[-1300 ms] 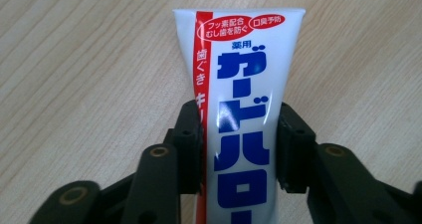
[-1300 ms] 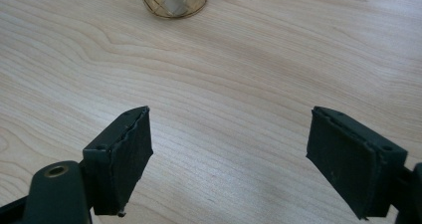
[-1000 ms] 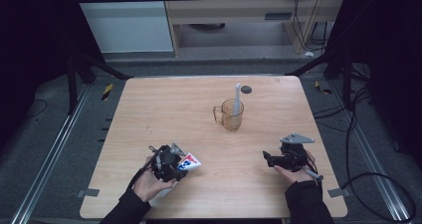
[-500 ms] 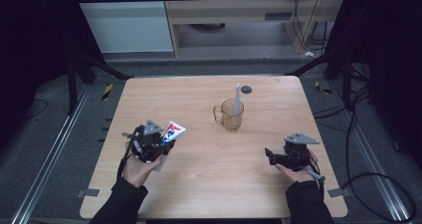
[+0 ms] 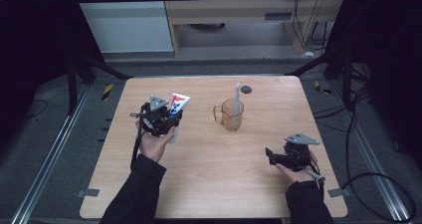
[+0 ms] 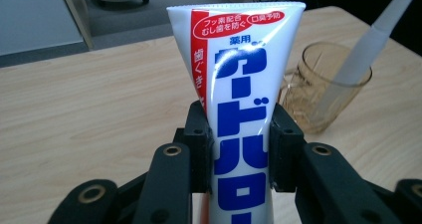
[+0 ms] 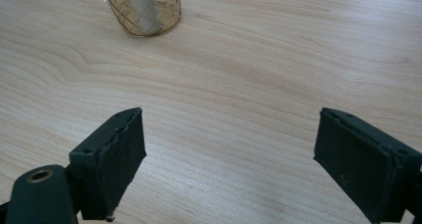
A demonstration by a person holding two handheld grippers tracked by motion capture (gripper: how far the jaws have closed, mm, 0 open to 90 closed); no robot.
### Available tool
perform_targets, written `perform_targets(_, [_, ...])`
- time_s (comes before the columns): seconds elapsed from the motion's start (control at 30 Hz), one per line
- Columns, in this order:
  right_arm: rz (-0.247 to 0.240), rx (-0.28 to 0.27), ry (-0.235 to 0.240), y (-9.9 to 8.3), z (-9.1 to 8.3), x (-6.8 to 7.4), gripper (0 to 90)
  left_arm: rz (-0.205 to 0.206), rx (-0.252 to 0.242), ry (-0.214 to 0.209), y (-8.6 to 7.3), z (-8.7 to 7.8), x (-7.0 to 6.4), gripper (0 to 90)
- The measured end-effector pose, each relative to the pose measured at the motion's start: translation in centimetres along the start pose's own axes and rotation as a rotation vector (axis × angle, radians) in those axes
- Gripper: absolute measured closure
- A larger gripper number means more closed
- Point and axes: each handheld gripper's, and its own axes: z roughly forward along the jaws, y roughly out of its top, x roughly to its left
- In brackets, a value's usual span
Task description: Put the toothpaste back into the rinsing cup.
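Here the left gripper sits left of centre in the high view, lifted off the table, its jaws clamped on a toothpaste tube — white with blue lettering and a red stripe. In the left gripper view the tube stands upright through the middle of the frame, pinched at mid-body, its flat crimped end uppermost. It looks light and soft-walled, so a hard squeeze would likely dent it or push paste toward the cap; its glossy skin may also slip. The best hold seems to be across the flat faces at the middle, much as it is gripped at this moment, and not at the thin crimp. Right of it in the high view stands an amber glass mug, near the centre of the frame, with a pale toothbrush leaning inside; the mug looks rigid and breakable, and light enough to tip if knocked. The right gripper hovers low at the lower right, jaws spread wide and holding nothing — its own view shows bare wood between them, the mug at the top edge.
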Motion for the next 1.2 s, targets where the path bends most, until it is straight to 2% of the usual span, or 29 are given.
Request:
perform_targets(0.13, [0.002, -0.003, -0.009, -0.1, 0.1, 0.0, 11.3, -0.045, -0.031, 0.000, 1.0, 1.7, 0.1, 67.6])
perform_targets(0.33, [0.008, -0.006, -0.019, -0.2, 0.3, -0.1, 10.5, -0.069, -0.104, 0.028, 2.2, 2.7, -0.5, 67.6])
perform_targets(0.63, [-0.003, 0.002, -0.024, -0.3, 0.5, 0.1, 9.6, -0.092, -0.170, 0.062, 3.9, 4.2, -1.8, 67.7])
perform_targets(0.87, [-0.004, -0.002, -0.030, -0.3, 0.7, 0.2, 8.3, -0.114, -0.248, 0.056, 4.9, 5.3, -3.0, 67.7])
perform_targets(1.03, [0.003, -0.004, -0.032, -0.4, 0.8, 0.3, 7.8, -0.121, -0.276, 0.049, 5.4, 6.0, -3.9, 67.7])
perform_targets(1.2, [0.017, -0.014, -0.022, -0.3, 0.8, 0.6, 7.6, -0.129, -0.272, 0.039, 5.7, 7.5, -4.7, 67.6])
